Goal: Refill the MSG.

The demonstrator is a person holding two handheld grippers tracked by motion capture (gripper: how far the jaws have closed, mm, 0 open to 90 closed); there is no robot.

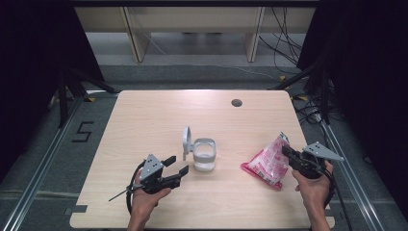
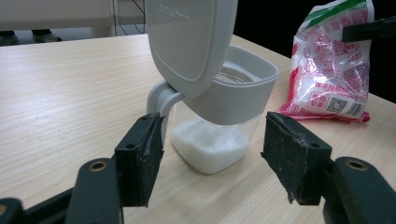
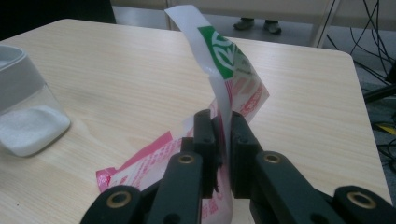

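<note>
On the wooden table [image 1: 144,120], the clear container [image 1: 204,161] sits near the middle, its grey lid [image 1: 186,140] flipped up on the left side and a layer of white granules [image 2: 210,142] in the bottom. The left gripper [image 1: 175,166] is just left of it, jaws spread wide with nothing between them; in the left gripper view the container stands just beyond the gap, framed by both pads, not touching either. Over on the right, the right gripper [image 1: 287,153] has its jaws pinched tight on the top edge of the pink and white bag [image 1: 267,163], whose lower end rests on the table, well right of the container
</note>
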